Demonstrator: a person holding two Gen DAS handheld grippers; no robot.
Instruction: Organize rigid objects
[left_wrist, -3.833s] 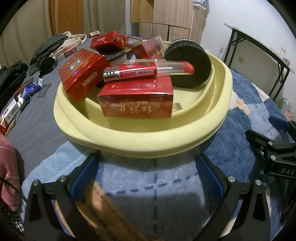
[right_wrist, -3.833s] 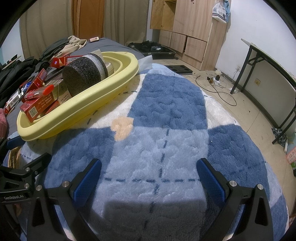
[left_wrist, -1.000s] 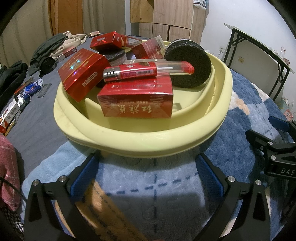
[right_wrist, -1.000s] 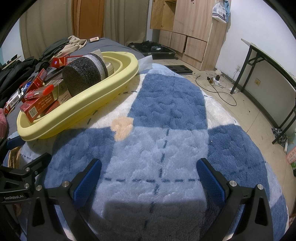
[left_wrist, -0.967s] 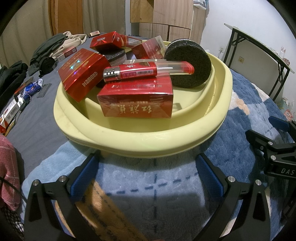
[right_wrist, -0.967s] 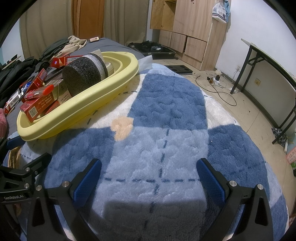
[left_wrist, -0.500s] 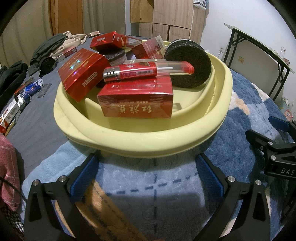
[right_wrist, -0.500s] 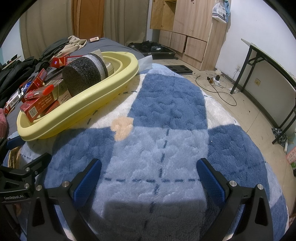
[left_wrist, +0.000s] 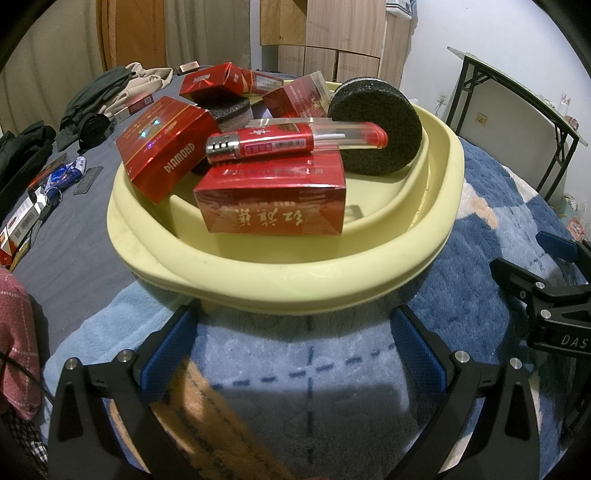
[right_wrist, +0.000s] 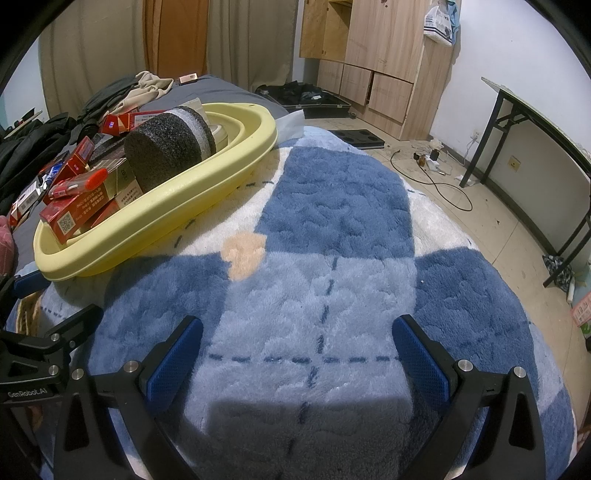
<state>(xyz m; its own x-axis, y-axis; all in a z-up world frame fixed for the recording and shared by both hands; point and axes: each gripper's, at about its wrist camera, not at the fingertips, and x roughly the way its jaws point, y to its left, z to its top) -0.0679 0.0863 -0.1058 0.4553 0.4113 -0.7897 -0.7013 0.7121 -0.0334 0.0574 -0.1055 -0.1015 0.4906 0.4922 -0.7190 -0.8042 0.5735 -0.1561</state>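
Since nothing has shifted across the last few seconds, both views match the earlier ones: the left gripper (left_wrist: 295, 347) hangs low in the frame with its jaws spread and empty over the blue patchwork blanket (left_wrist: 306, 369), just short of the yellow basin (left_wrist: 295, 291). Inside the basin, filling the middle of the left wrist view, lie a red lighter (left_wrist: 295, 142) across a red carton (left_wrist: 271, 203), a box marked DIAMOND (left_wrist: 166, 155) at the left, more red packs behind, and a black foam disc (left_wrist: 376, 122) leaning on the far rim. The right gripper (right_wrist: 295, 354), jaws likewise spread and holding nothing, faces bare blanket with the basin in the upper left of its frame. This stillness suggests a pause; whether sorting is finished or not yet begun cannot be told.
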